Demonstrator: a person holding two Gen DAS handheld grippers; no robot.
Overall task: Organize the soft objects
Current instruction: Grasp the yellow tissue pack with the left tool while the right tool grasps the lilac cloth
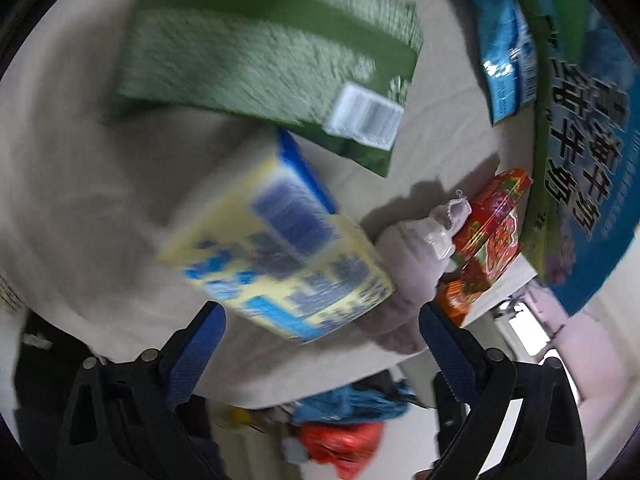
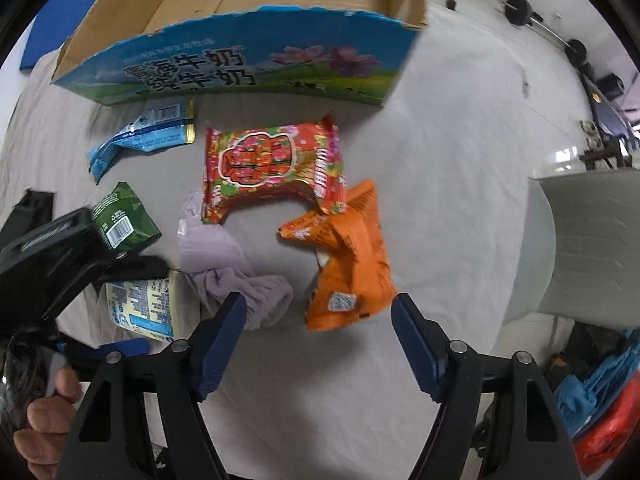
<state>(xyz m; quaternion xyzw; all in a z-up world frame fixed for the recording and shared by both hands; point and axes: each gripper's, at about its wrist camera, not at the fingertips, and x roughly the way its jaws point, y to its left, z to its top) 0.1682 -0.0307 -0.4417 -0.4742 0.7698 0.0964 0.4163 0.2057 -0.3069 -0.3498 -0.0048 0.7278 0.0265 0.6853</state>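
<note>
Yellow, blurred, a pack (image 1: 276, 256) lies just ahead of the left gripper (image 1: 320, 332), whose fingers are spread wide with nothing between them, likely lining up on it. A green pack (image 1: 264, 60), lilac cloth (image 1: 416, 248) and red pack (image 1: 492, 224) lie beyond on the sheet.

From the right wrist, the right gripper (image 2: 318, 328) hangs spread over an orange pack (image 2: 352, 256), probably next. The box (image 2: 256, 64) stands behind, empty as far as can be seen, so sorting seems barely begun.

Barbell (image 2: 520, 10) on floor beyond grey chair (image 2: 592, 240).
</note>
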